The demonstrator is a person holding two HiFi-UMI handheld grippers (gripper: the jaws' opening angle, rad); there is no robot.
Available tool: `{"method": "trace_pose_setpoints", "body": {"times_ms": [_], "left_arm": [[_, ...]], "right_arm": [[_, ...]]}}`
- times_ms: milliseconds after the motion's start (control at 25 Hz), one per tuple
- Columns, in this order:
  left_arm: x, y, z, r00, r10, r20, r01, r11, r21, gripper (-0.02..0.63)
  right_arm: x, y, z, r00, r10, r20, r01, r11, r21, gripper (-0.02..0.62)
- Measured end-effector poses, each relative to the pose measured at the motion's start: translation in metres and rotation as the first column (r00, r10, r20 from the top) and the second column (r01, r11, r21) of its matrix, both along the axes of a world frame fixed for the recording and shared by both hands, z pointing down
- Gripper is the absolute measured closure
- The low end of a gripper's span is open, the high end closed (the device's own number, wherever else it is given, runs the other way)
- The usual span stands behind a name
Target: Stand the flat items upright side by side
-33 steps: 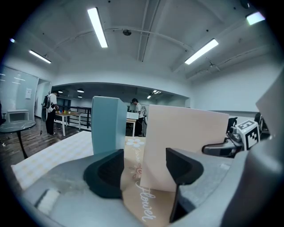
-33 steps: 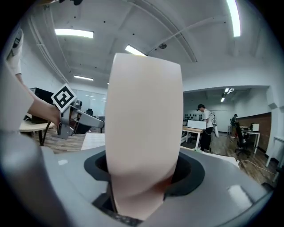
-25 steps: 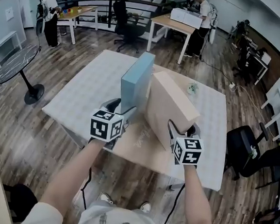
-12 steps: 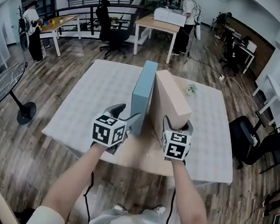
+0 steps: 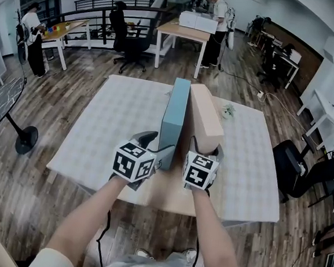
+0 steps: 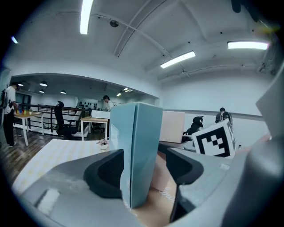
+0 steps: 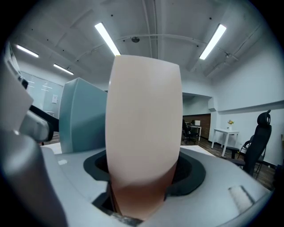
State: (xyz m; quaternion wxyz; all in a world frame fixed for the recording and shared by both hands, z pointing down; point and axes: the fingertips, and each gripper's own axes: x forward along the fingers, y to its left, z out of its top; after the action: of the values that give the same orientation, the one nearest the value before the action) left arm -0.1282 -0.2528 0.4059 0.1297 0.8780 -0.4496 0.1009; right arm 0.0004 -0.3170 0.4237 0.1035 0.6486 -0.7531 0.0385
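Note:
A flat light-blue box stands upright on edge on the white table. A flat beige box stands upright right beside it, their faces nearly touching. My left gripper straddles the blue box's near end. In the left gripper view the blue box lies against one pad, with a narrow gap to the other. My right gripper is shut on the beige box's near end. In the right gripper view the beige box fills the space between both pads.
A small flower ornament sits on the table behind the boxes. A bare wooden patch shows at the table's near edge. A black office chair stands right of the table, a round stand to its left. People stand at desks beyond.
The beige box swung from a lean to upright and closed in on the blue box. The blue box straightened too. Both grippers drew nearer to each other.

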Motion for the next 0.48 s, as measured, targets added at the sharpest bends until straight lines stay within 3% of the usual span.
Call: {"method": "trace_pose_setpoints", "body": {"times_ms": [360, 480], "left_arm": [[0.011, 0.000, 0.001, 0.999, 0.038, 0.022, -0.038, 0.999, 0.007, 0.301], [0.010, 0.001, 0.002, 0.999, 0.032, 0.028, -0.032, 0.999, 0.004, 0.302]], "right_arm": [[-0.006, -0.004, 0.001, 0.998, 0.037, 0.043, -0.037, 0.999, -0.009, 0.263], [-0.014, -0.004, 0.000, 0.999, 0.001, 0.054, 0.001, 1.000, -0.028, 0.262]]}}
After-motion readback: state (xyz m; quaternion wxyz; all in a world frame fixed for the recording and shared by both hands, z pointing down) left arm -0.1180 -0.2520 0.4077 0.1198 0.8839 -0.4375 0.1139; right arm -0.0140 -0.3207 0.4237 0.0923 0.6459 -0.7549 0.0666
